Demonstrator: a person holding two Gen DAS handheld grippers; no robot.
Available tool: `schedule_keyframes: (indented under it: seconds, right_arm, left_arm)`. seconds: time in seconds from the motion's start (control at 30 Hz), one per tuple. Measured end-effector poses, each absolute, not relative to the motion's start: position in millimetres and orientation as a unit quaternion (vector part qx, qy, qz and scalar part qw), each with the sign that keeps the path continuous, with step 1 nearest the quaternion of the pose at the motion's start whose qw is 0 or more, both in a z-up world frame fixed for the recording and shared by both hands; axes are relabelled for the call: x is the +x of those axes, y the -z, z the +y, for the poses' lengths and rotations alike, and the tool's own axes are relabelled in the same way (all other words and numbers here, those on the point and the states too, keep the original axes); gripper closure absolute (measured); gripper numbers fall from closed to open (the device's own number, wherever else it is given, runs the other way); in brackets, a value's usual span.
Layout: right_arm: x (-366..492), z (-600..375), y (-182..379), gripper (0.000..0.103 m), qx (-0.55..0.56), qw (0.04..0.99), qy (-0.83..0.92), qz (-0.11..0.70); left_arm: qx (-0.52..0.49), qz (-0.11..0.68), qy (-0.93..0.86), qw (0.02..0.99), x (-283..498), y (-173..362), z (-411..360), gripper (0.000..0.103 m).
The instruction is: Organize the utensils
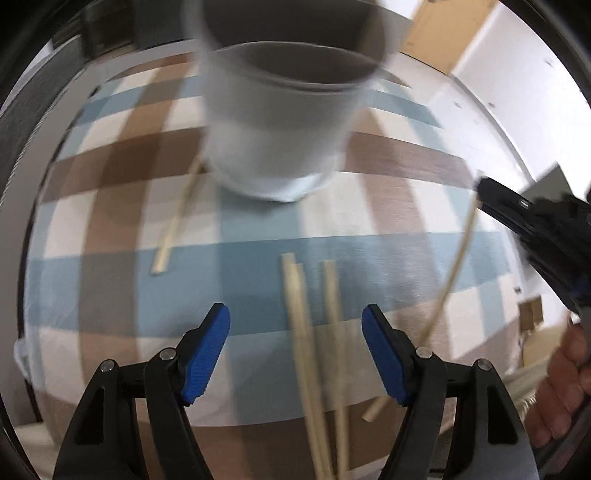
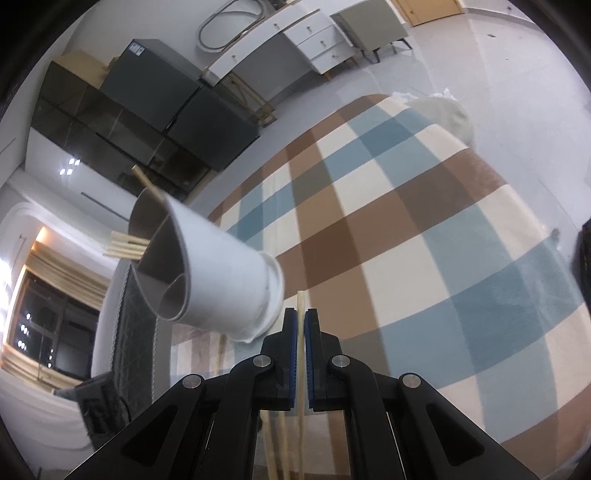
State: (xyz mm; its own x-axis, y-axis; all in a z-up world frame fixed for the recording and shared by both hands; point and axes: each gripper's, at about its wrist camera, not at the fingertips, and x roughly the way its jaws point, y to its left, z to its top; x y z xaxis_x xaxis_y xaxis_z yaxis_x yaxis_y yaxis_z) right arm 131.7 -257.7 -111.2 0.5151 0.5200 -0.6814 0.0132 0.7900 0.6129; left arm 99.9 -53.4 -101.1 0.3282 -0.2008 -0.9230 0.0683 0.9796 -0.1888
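A white cup (image 1: 277,129) stands on the checked cloth (image 1: 369,229), blurred, just beyond my left gripper (image 1: 295,350). That gripper hangs open over the cloth. Loose wooden chopsticks (image 1: 303,332) lie on the cloth below the gap, touching neither pad, and a single chopstick (image 1: 177,218) lies left of the cup. My right gripper (image 1: 480,188) comes in from the right, shut on a thin chopstick (image 1: 454,266) that slants down towards the left gripper. In the right wrist view the right gripper (image 2: 301,314) pinches that chopstick (image 2: 301,306) beside the cup (image 2: 221,277), which holds several chopsticks (image 2: 125,245).
A person's hand (image 1: 565,387) grips the right tool at the lower right. The cloth (image 2: 406,221) covers a table that ends towards a pale floor. Dark cabinets (image 2: 147,103) and a white dresser (image 2: 295,40) stand beyond. Cardboard (image 1: 436,33) lies past the cup.
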Motion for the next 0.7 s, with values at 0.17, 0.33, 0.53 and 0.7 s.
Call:
schedule_keyframes:
  seconds: [0.17,0.33,0.53,0.7]
  right_arm:
    - [134.1,-278.3,111.7,0.1,0.295,0.823,-0.132,0.467]
    - [134.4,-299.1,116.4,0.1,0.317,0.817,-0.114,0.468]
    - [135.5,-296.0,113.8,0.1,0.313,0.818,-0.121,0.467]
    - [137.9,-293.6,115.7,0.1,0.315,0.816,-0.125,0.469]
  left_arm:
    - [-0.003,0.581,0.103,0.807,110.7,108.2,-87.3,0.033]
    - [0.027,0.593,0.102,0.798,109.3,126.9,-97.1,0.05]
    - [0.03,0.597,0.126,0.792,106.7,129.0,-110.9,0.061]
    - [0.027,0.593,0.148,0.791,103.1,126.8,-113.1,0.066]
